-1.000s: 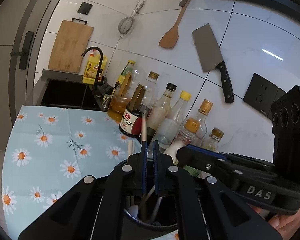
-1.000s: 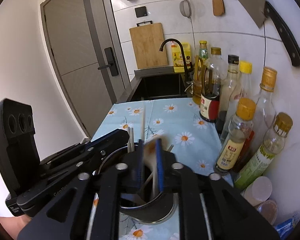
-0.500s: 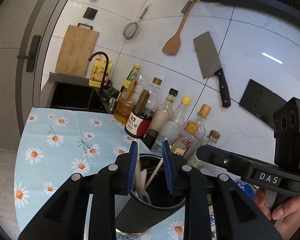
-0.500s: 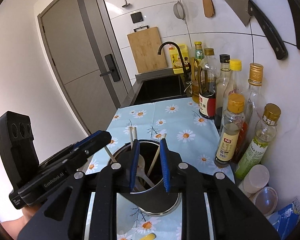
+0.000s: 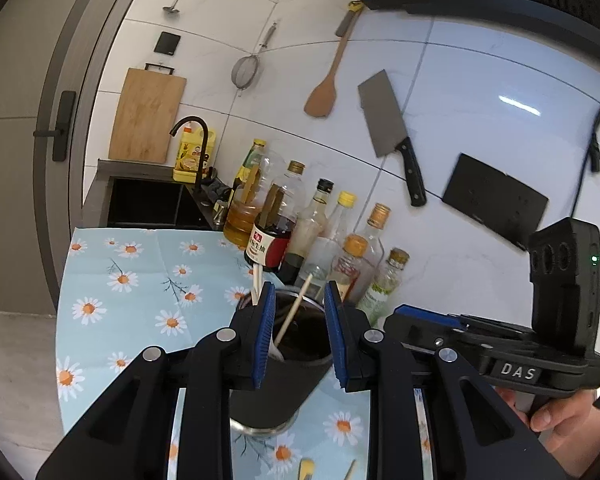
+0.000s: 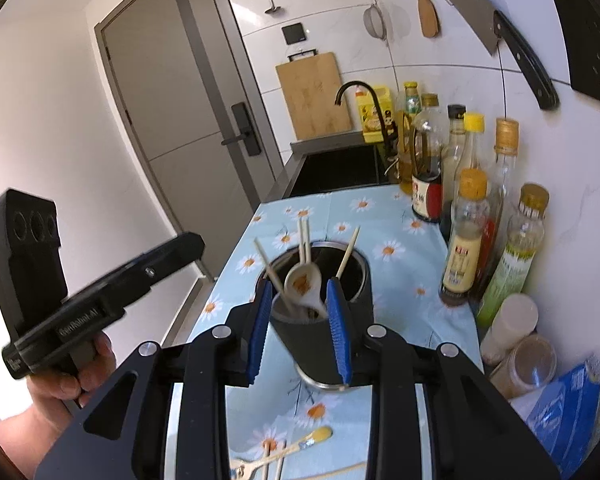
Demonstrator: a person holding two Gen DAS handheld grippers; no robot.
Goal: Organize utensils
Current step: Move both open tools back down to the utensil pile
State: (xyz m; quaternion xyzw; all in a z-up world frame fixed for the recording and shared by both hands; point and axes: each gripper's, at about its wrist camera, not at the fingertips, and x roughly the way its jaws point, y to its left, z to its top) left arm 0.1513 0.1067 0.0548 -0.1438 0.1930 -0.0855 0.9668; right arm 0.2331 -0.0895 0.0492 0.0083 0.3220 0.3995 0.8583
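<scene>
I see left gripper (image 5: 299, 330) with jaws apart, gripping nothing. Right gripper (image 6: 299, 330) jaws opening, nothing pinched between. Dark utensil holder (image 6: 324, 344) upright on daisy cloth (image 6: 396, 240), holding chopsticks (image 6: 305, 240) and white spoon (image 6: 305, 283). More utensils (image 6: 300, 446) lying on cloth nearer me.

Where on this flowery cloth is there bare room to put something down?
The cloth is bare between the black holder and the sink, and along its door-side edge. The bottles crowd the wall side; loose utensils lie nearest.
</scene>
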